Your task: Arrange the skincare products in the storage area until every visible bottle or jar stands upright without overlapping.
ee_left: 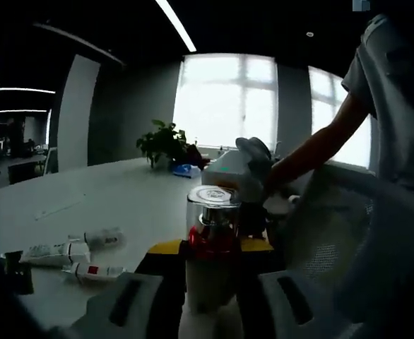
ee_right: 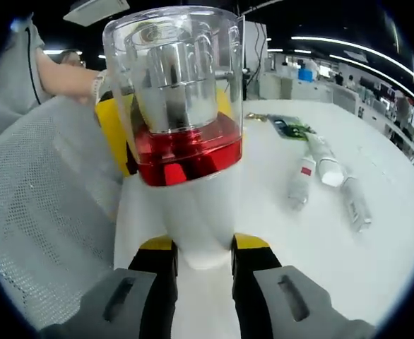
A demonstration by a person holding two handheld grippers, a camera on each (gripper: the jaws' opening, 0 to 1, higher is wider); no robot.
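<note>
Right gripper view has the right gripper [ee_right: 201, 263] clamped on the white body of a bottle [ee_right: 186, 134], held upright over the table [ee_right: 376, 275]; the left gripper [ee_left: 210, 296] grips it too, seemingly for steadiness; tubes [ee_right: 327, 173] lie flat nearby, probably awaiting standing.

White bottle [ee_right: 193, 212] with clear cap, red collar, upright; three tubes [ee_right: 327, 169] lying flat.

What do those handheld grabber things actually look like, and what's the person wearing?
Each gripper, left and right, has two chunky grey jaws with dark slots. The right gripper's jaws carry black inner faces capped with yellow. The person wears a light short-sleeved shirt.
</note>
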